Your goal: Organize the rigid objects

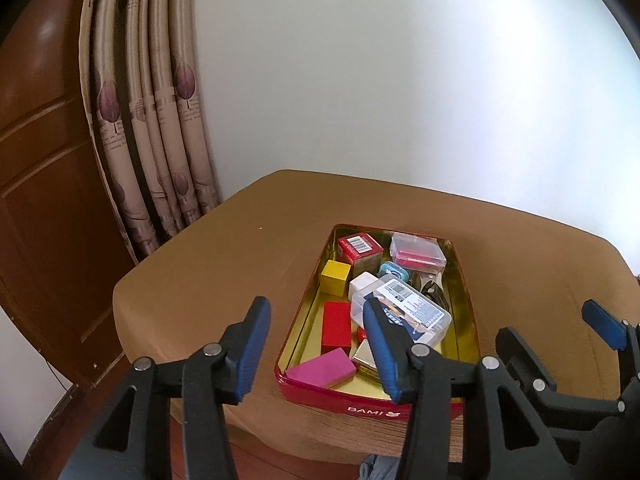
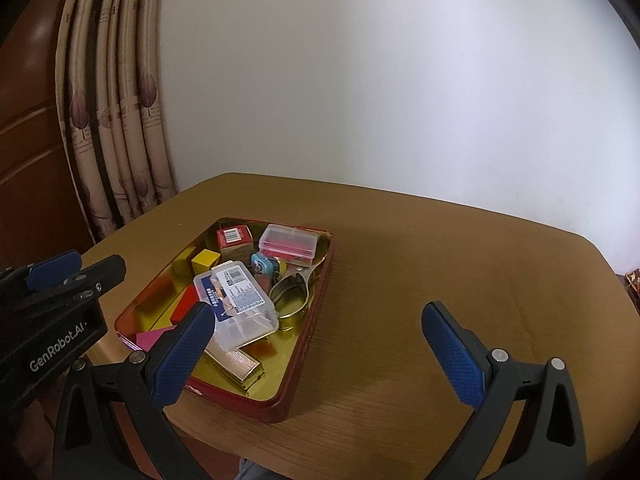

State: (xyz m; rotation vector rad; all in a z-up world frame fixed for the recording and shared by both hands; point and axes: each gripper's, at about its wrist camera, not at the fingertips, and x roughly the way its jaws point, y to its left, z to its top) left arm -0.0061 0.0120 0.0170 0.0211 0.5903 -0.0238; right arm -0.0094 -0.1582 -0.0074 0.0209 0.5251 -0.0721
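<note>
A red tin (image 1: 360, 405) (image 2: 304, 344) with a gold inside stands on the brown table. It holds a clear labelled plastic box (image 1: 416, 312) (image 2: 240, 300), a red block (image 1: 336, 326), a yellow cube (image 1: 335, 276) (image 2: 206, 261), a pink block (image 1: 322, 369), a red carton (image 1: 360, 247) (image 2: 235, 238), a clear case with red contents (image 1: 418, 254) (image 2: 289, 243), a gold bar (image 2: 236, 362) and metal clippers (image 2: 294, 292). My left gripper (image 1: 320, 352) is open and empty, above the tin's near end. My right gripper (image 2: 316, 352) is open and empty, at the tin's right side.
The brown table (image 1: 208, 280) (image 2: 460, 272) stands against a white wall. A patterned curtain (image 1: 152, 120) and a wooden door (image 1: 40, 200) are at the left. The right gripper's finger (image 1: 604, 324) shows in the left wrist view, the left gripper's finger (image 2: 56, 266) in the right.
</note>
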